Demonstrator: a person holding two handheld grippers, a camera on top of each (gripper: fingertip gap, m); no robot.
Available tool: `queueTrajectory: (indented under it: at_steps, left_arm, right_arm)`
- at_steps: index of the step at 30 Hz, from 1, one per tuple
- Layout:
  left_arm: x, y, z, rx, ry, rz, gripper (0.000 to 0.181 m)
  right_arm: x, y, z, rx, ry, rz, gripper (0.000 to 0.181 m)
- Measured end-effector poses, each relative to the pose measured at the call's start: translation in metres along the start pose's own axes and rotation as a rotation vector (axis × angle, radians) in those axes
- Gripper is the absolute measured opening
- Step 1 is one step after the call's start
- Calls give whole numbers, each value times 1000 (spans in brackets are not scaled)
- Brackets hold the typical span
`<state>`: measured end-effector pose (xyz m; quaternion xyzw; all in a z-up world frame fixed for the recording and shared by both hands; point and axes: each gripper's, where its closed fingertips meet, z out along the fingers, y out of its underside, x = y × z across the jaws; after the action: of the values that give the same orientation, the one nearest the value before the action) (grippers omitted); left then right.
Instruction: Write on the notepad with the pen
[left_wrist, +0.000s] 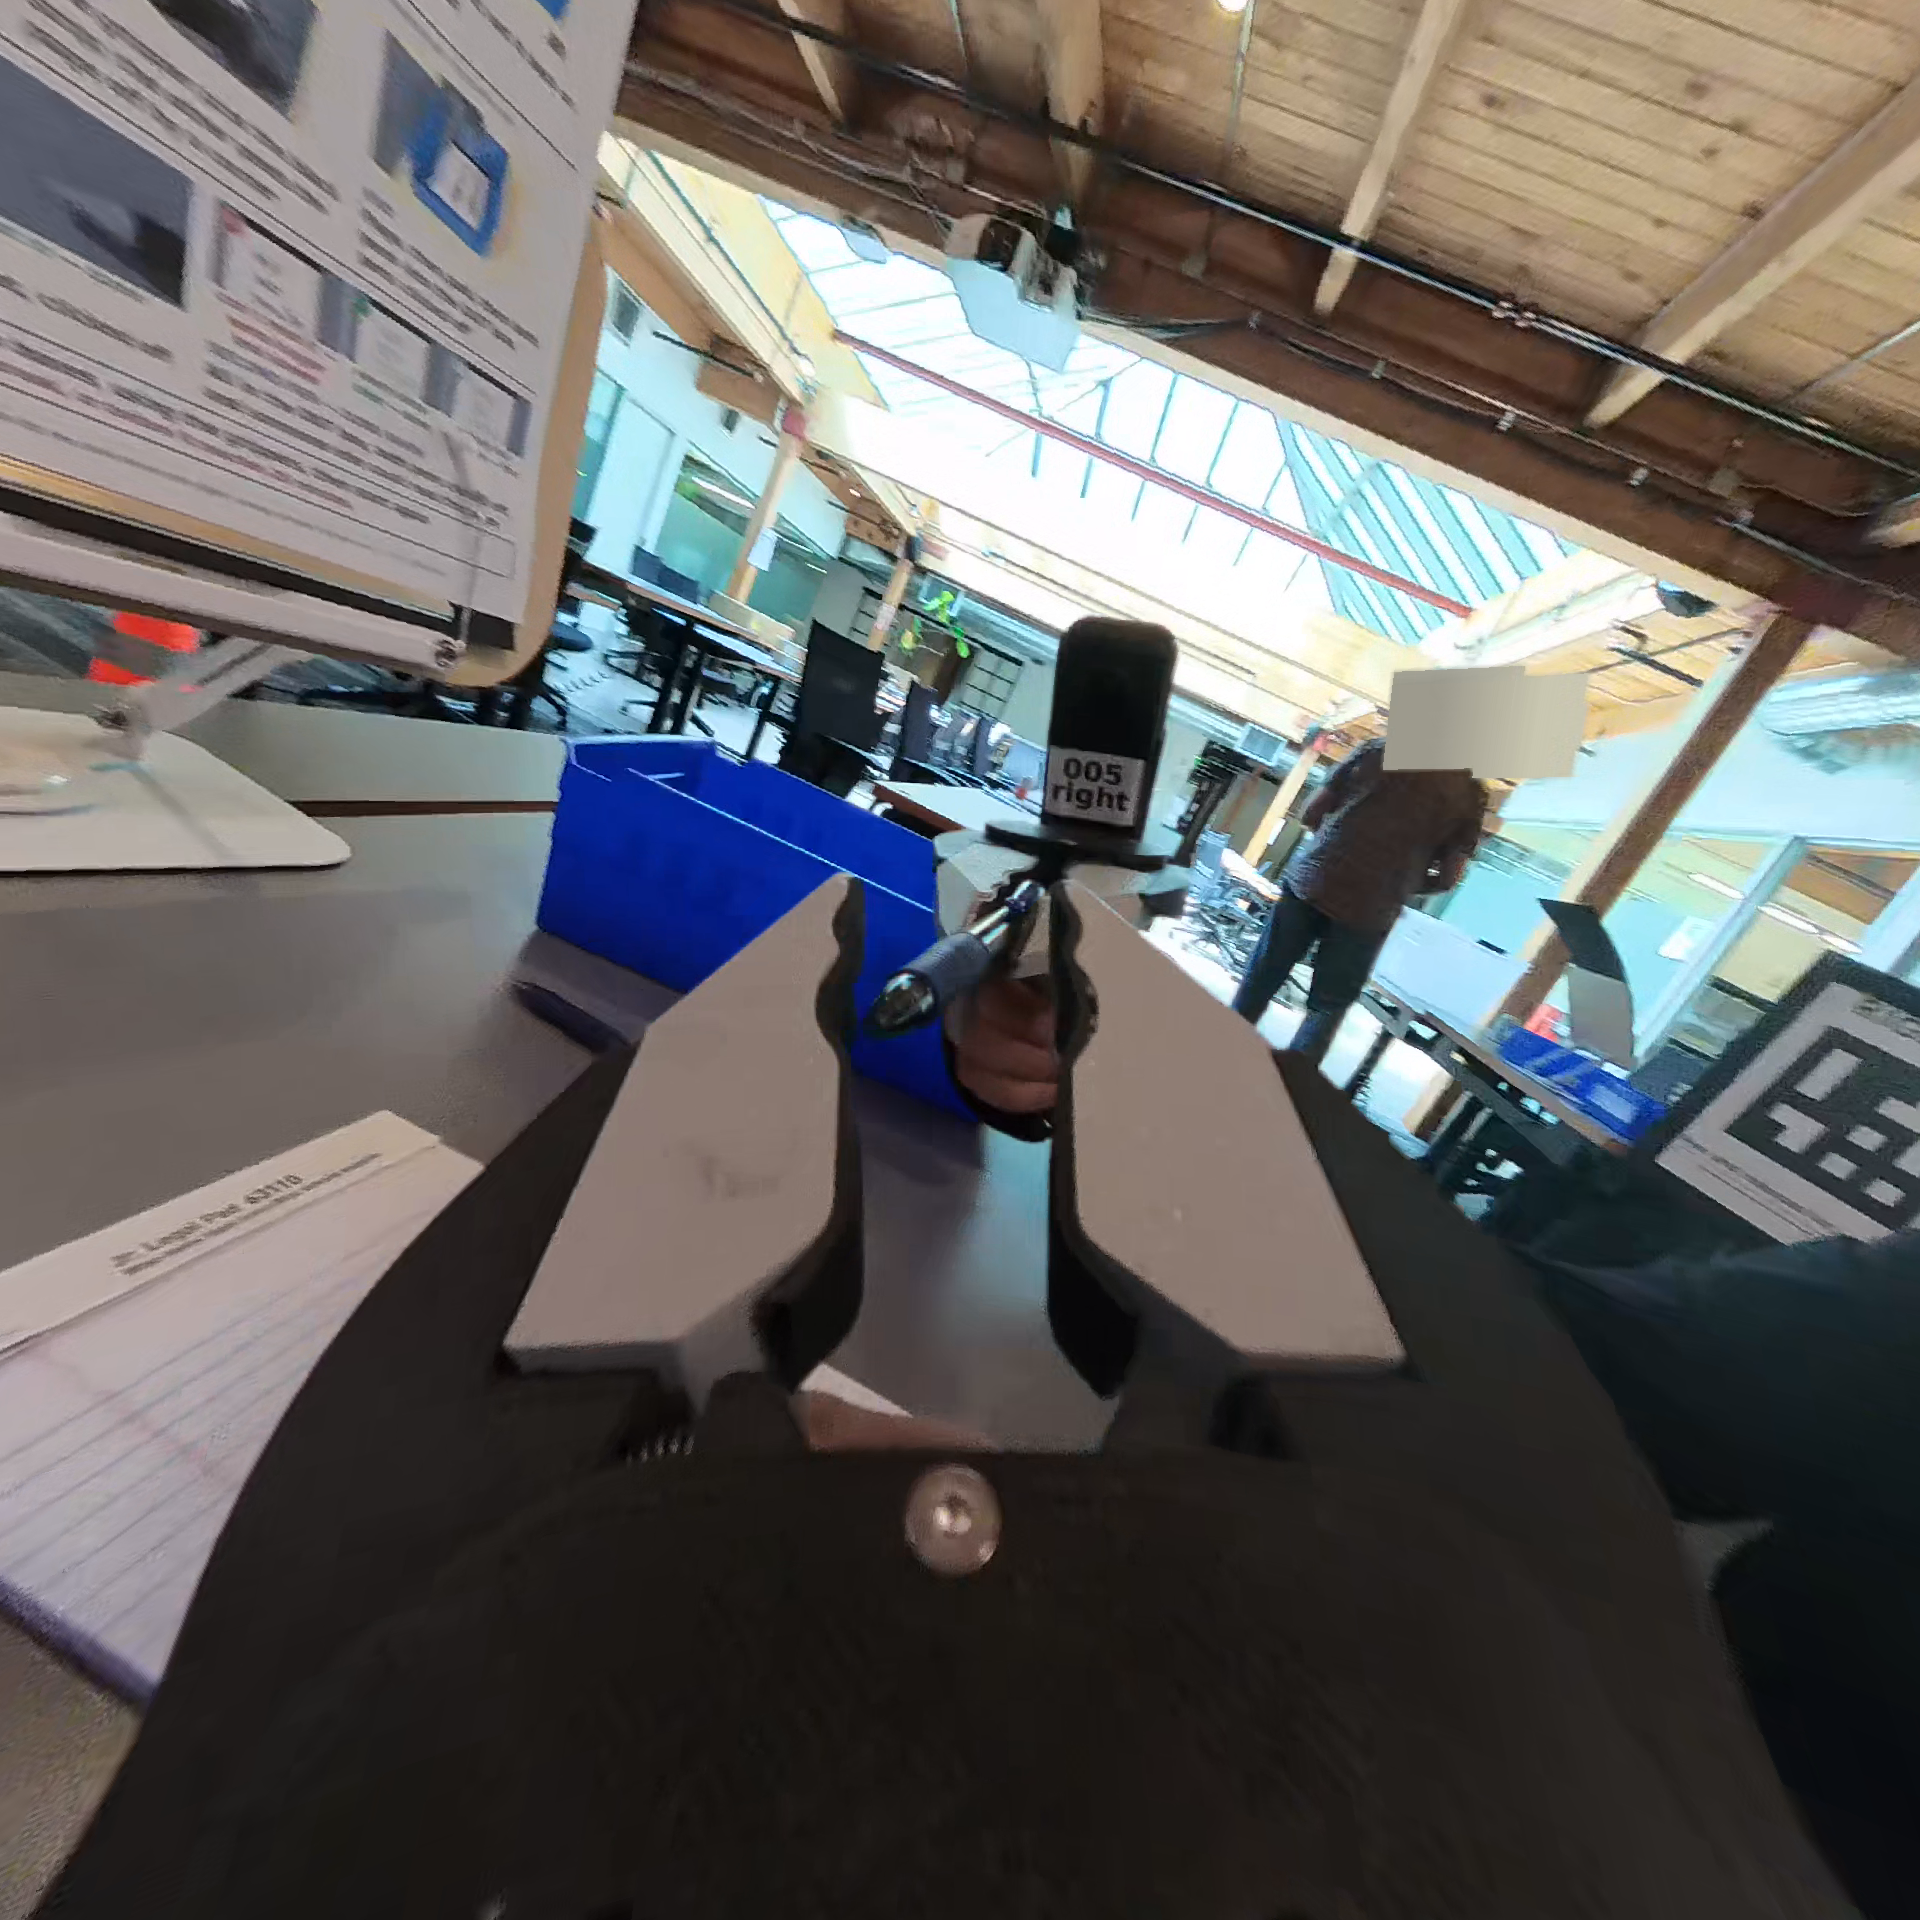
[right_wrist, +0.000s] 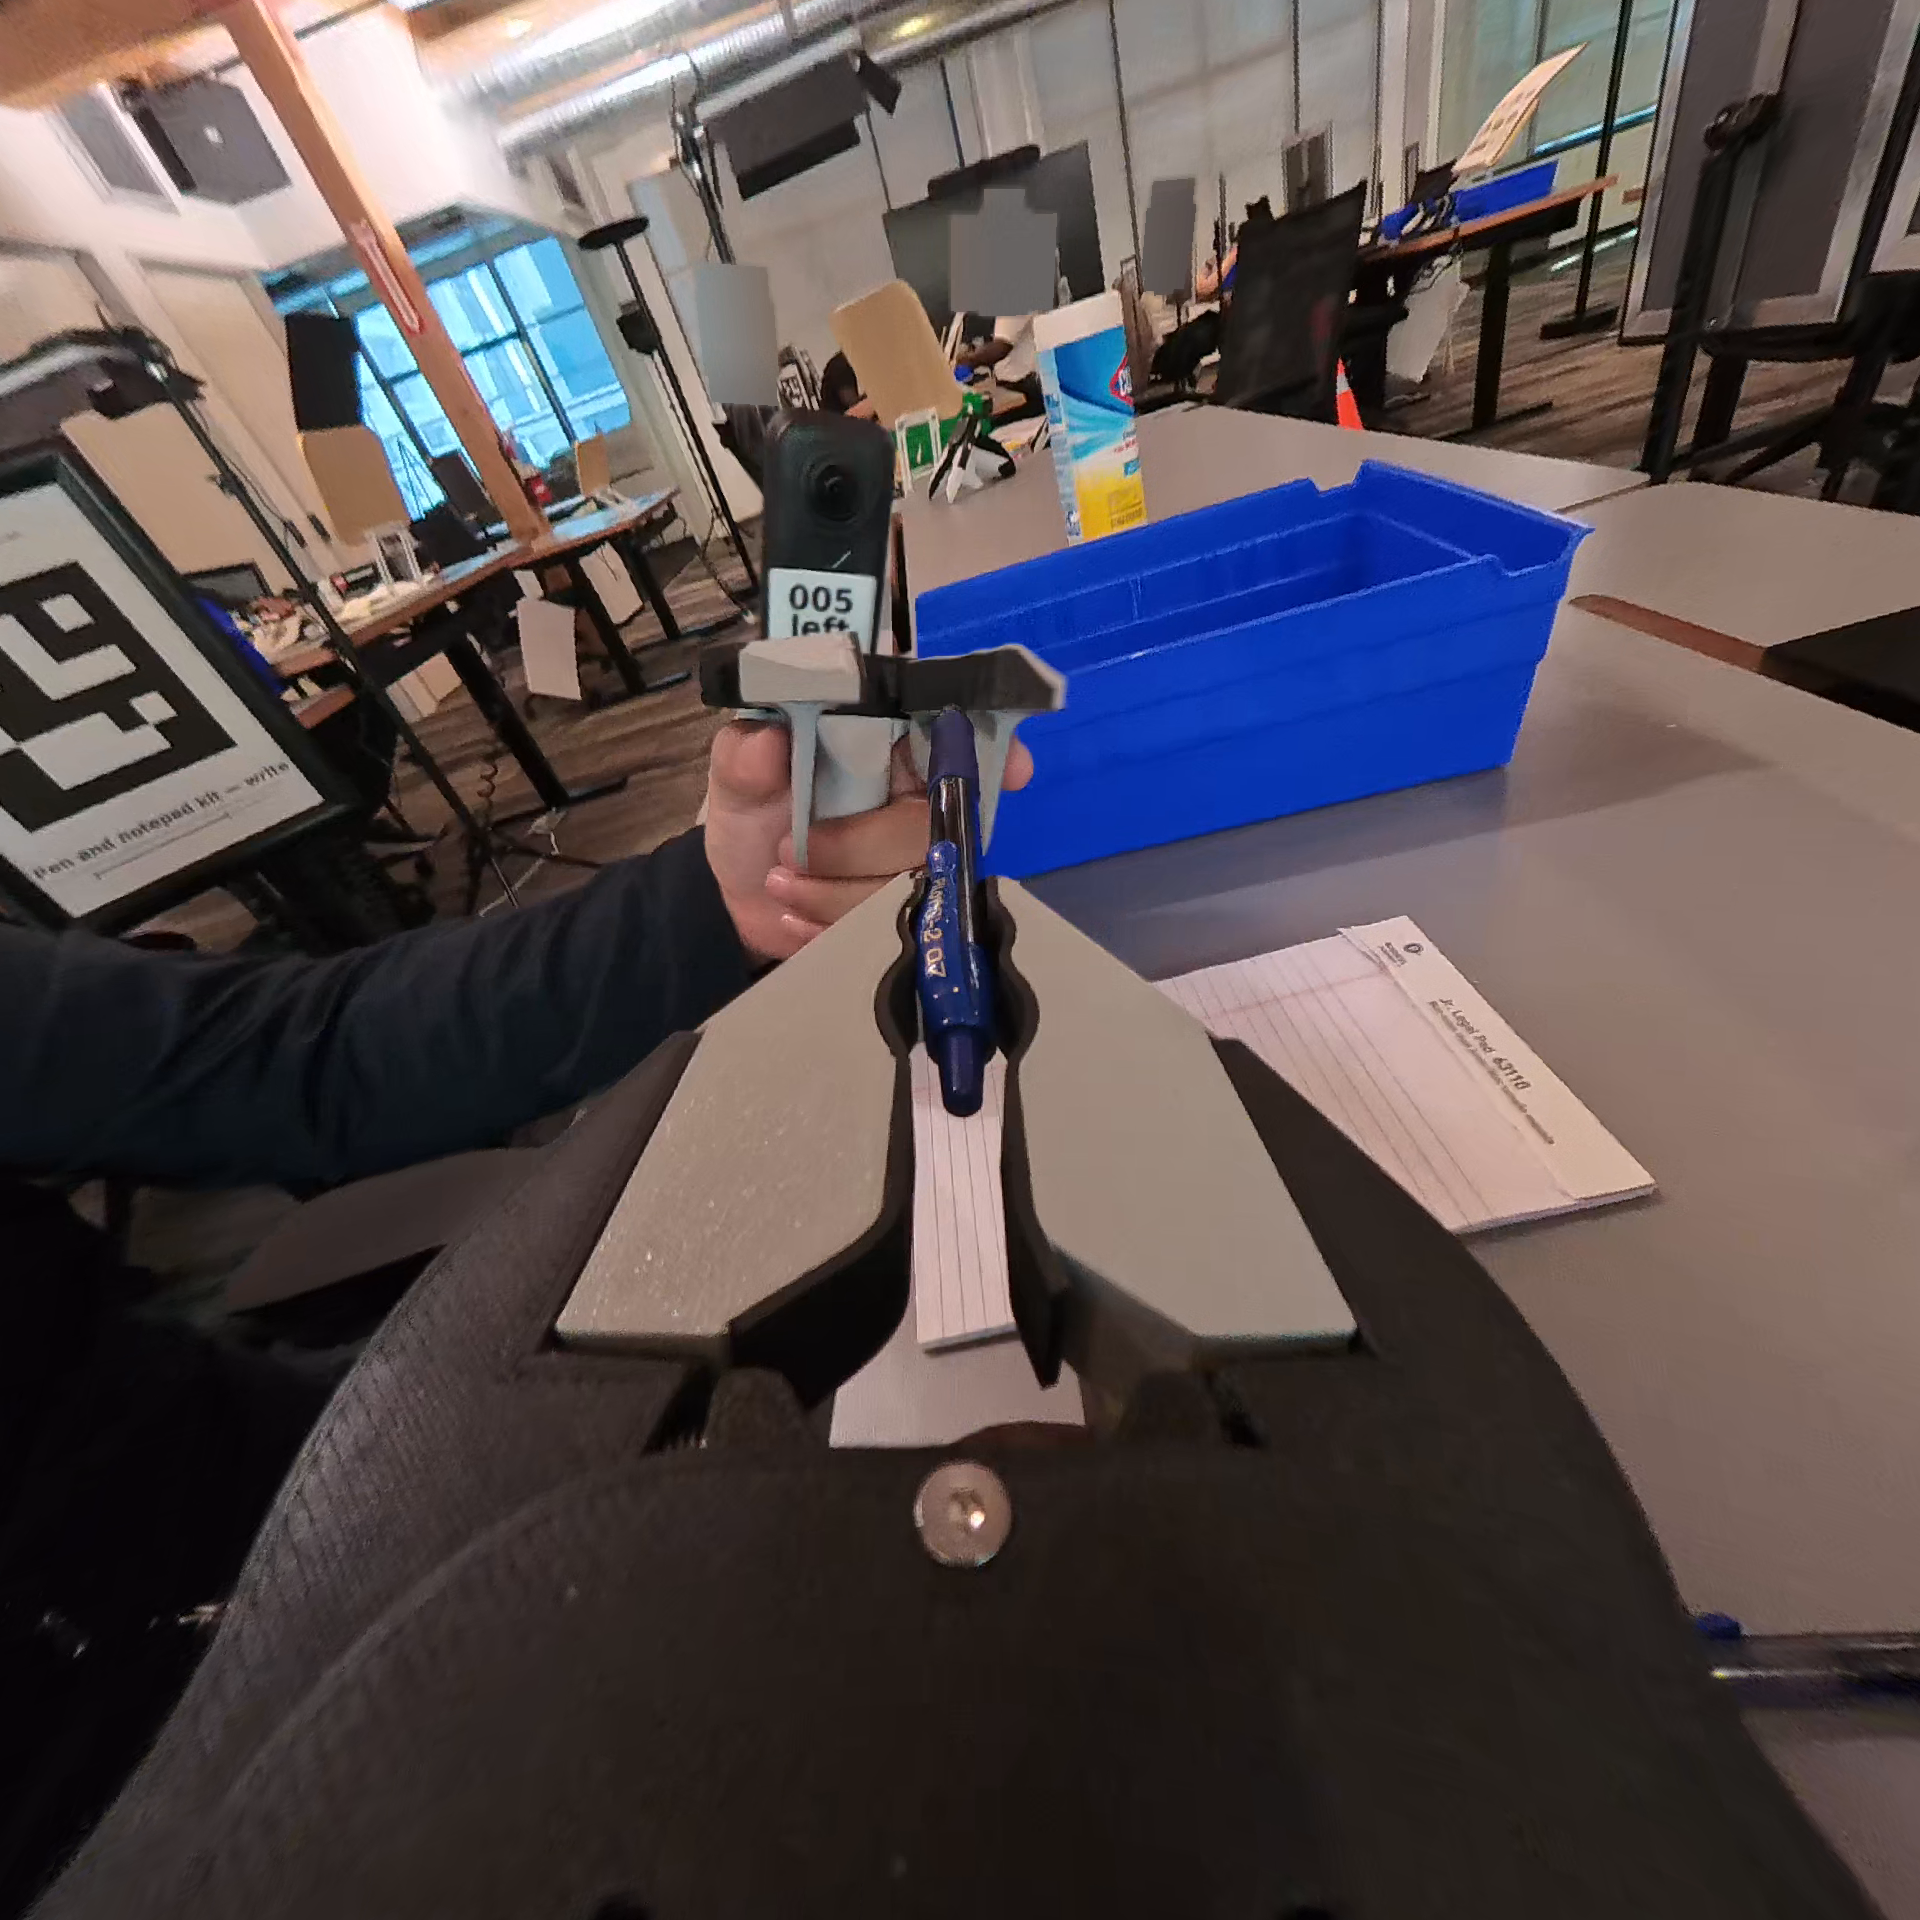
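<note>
Left wrist view: the left gripper (left_wrist: 951, 914) is parted a moderate way with nothing between its jaws. Just beyond its tips, the right gripper (left_wrist: 1039, 914) points a blue pen (left_wrist: 951, 961) tip-first toward the camera. The notepad (left_wrist: 156, 1351) lies on the grey table (left_wrist: 260, 966) toward its near left edge, and a blue bin (left_wrist: 727, 862) sits further back.

Right wrist view: the right gripper (right_wrist: 951, 925) is nearly closed, clamped on the pen (right_wrist: 951, 935) by its barrel. The pen's front end reaches into the left gripper (right_wrist: 902, 675), whose jaws stand apart. The notepad (right_wrist: 1403, 1070) lies flat on the table (right_wrist: 1714, 935) under and right of the jaws, near the bin (right_wrist: 1299, 655).
</note>
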<state>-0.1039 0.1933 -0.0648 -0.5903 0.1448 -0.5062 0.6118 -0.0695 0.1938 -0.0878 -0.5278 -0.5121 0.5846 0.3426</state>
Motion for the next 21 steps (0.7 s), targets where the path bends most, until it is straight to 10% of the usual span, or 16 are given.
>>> queueTrajectory:
  at_steps: [5,21]
  left_arm:
    - [3,5,-1,-15,32,2,0]
    - [19,46,10,-219,139,-61,17]
  right_arm:
    - [-10,2,-3,-37,-39,5,6]
    - [-10,8,-11,-77,-59,44,6]
